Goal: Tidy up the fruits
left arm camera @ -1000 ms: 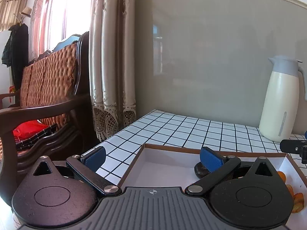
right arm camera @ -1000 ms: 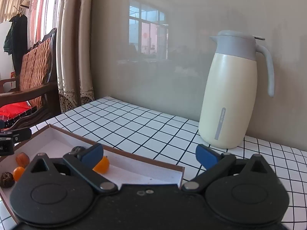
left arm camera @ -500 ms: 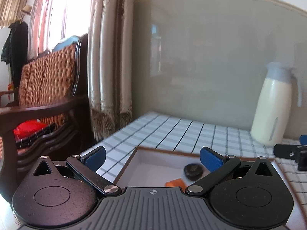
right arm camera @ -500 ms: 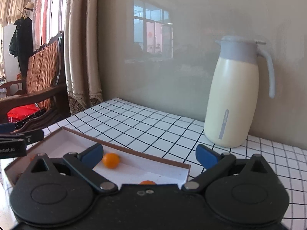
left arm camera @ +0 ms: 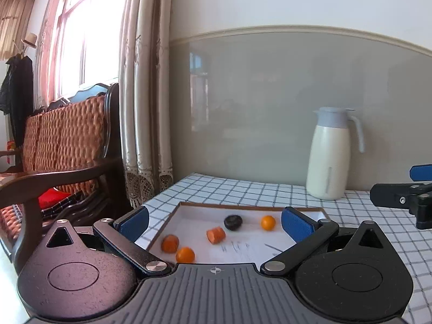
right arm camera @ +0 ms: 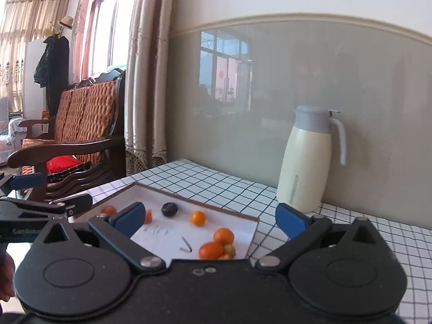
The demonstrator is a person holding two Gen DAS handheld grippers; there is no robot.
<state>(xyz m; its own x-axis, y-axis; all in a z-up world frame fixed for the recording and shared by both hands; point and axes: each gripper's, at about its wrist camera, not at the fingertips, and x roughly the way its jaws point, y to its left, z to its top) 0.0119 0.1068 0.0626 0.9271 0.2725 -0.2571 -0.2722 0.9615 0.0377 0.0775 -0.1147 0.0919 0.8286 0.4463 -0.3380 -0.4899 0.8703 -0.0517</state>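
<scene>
Home living room (curtains [left arm camera: 145,102], armchair [right arm camera: 81,129])

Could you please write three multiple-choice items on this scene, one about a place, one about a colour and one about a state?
1. Where does the thermos jug stand?
A. inside the tray
B. on the checked tablecloth, by the wall
C. on the wooden bench

2. What colour is the one fruit that differs from the orange fruits?
A. green
B. yellow
C. dark, nearly black

3. How are the fingers of the right gripper?
A. spread apart, empty
B. closed on a fruit
C. closed on the jug handle

Answers: 1 B, the jug sits on the cloth beyond the tray. 2 C, the dark fruit lies among the orange fruits. 3 A, both blue pads stand wide apart with nothing between them.
</scene>
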